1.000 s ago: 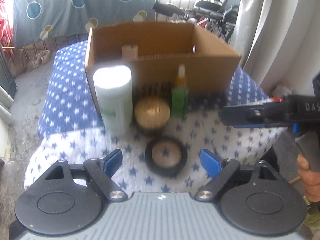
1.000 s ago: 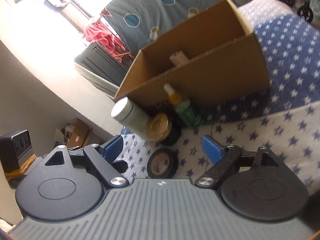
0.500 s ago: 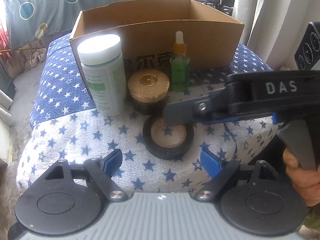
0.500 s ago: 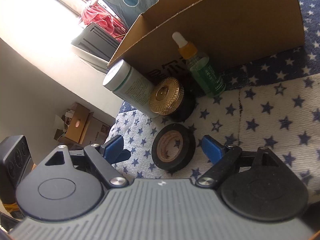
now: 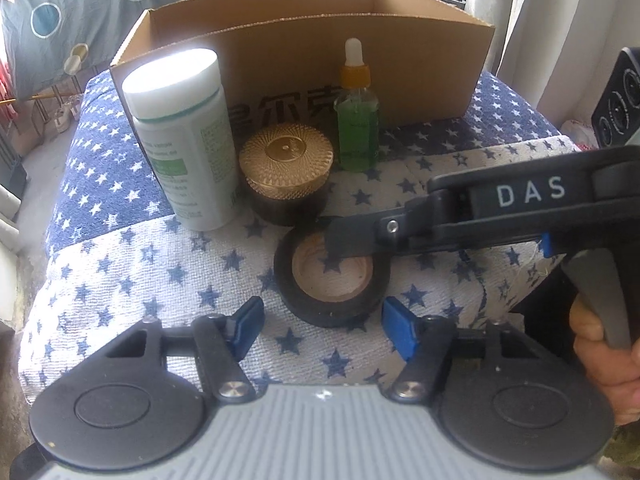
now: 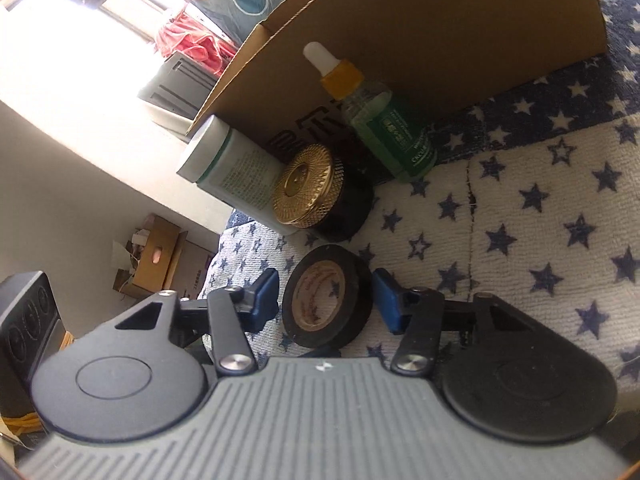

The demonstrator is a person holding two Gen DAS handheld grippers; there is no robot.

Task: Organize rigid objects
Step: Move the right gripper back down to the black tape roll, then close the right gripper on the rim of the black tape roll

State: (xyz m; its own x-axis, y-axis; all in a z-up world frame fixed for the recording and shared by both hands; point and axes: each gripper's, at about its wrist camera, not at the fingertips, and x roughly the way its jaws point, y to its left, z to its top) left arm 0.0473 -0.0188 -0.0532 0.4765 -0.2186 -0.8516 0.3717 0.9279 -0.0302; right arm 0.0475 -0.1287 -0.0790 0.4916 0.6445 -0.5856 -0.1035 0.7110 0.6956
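Item: black tape roll, flat on star-patterned cover, between the spread fingers of the right hand-held gripper. Left hand-held gripper likewise spread, empty, just before it. Cardboard box behind. Risk: pads slipping off the roll's curved rim, knocking the nearby gold-lidded jar.

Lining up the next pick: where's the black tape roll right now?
The black tape roll lies flat on the star-print cloth between the open right gripper fingers, just in front of the gold-lidded jar.

Box interior hidden.
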